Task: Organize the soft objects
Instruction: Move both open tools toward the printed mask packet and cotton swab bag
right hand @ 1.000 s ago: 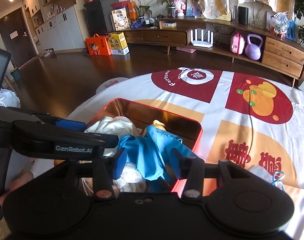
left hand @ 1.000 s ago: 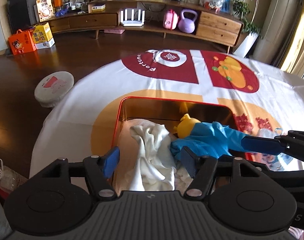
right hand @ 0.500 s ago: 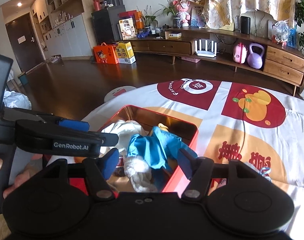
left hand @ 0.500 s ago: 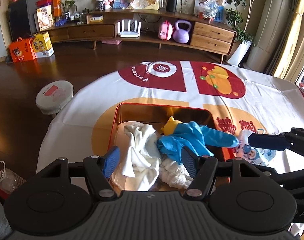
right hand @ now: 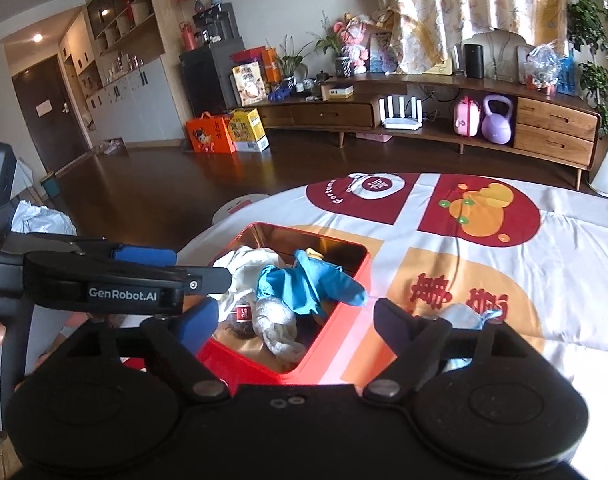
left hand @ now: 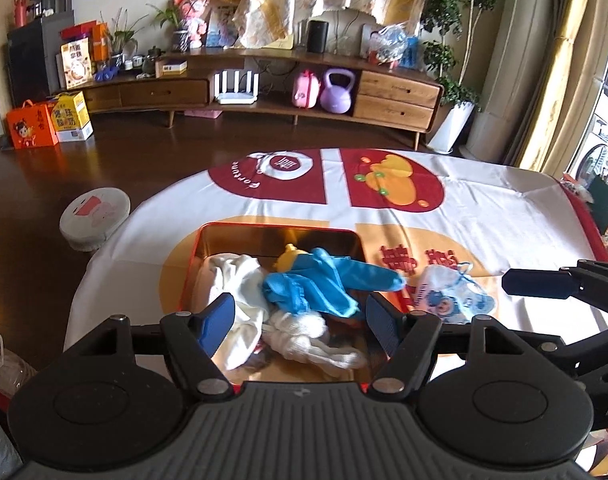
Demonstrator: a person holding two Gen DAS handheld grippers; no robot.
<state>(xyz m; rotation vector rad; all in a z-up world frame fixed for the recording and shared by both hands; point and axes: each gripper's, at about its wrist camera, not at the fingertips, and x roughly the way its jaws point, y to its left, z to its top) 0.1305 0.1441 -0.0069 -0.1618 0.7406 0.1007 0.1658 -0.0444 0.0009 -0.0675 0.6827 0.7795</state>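
A red tin box (left hand: 278, 229) (right hand: 336, 328) sits on the patterned tablecloth. It holds a blue glove (left hand: 324, 282) (right hand: 308, 284), a white cloth (left hand: 240, 280) (right hand: 248, 264), a white sock (left hand: 308, 330) (right hand: 278, 326) and a yellow toy (left hand: 290, 260). The glove's finger hangs over the right rim. A blue-printed face mask (left hand: 452, 294) (right hand: 464, 314) lies on the cloth right of the box. My left gripper (left hand: 300, 318) is open and empty above the box's near end. My right gripper (right hand: 296, 320) is open and empty above the box's near right corner.
The round table's cloth (left hand: 384, 184) stretches far and right. A white stool (left hand: 94, 218) stands on the dark floor at the left. A long wooden sideboard (left hand: 264, 88) runs along the far wall. A plastic bottle (left hand: 4, 368) is low at the left.
Both grippers have pulled back and up from the box. The right gripper, which had the blue glove between its fingers, has let it go; the glove now lies in the box.
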